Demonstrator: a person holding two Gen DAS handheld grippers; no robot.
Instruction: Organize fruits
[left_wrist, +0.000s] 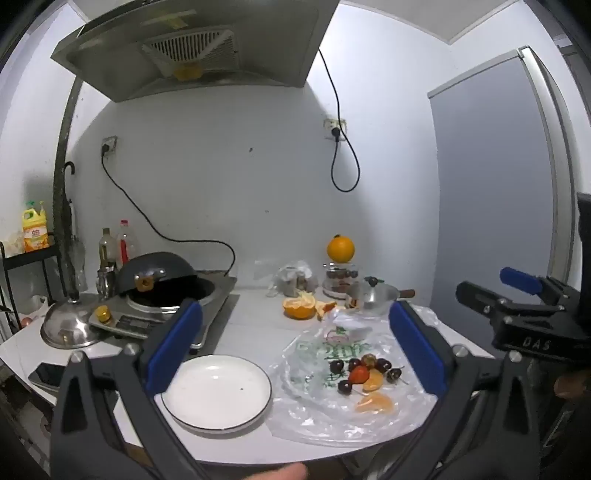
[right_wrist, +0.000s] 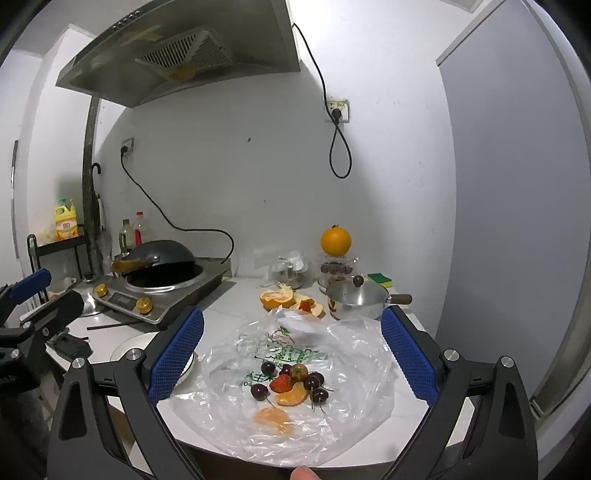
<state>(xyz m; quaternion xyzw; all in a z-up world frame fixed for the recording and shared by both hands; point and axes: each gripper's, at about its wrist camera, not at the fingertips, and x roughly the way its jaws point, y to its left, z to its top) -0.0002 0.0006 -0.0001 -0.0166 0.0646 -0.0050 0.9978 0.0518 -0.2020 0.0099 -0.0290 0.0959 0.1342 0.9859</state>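
A clear plastic bag (left_wrist: 332, 402) (right_wrist: 351, 354) lies flat on the white counter with fruit on it: several dark cherries (left_wrist: 336, 366) (right_wrist: 268, 367), a strawberry (left_wrist: 359, 374) (right_wrist: 281, 384) and orange segments (left_wrist: 373, 403) (right_wrist: 291, 398). An empty white plate (left_wrist: 218, 391) (right_wrist: 125, 349) sits left of the bag. My left gripper (left_wrist: 295, 347) is open and empty, held above plate and bag. My right gripper (right_wrist: 291, 350) is open and empty above the fruit; it also shows at the right of the left wrist view (left_wrist: 517, 295).
A half-peeled orange (left_wrist: 299, 307) (right_wrist: 276, 298) with peel lies behind the bag. A whole orange (left_wrist: 340, 249) (right_wrist: 335, 241) rests on a jar. A small steel pot (right_wrist: 356, 301), an induction cooker with wok (left_wrist: 166, 291) (right_wrist: 162, 280), a steel lid (left_wrist: 68, 325) and bottles stand around.
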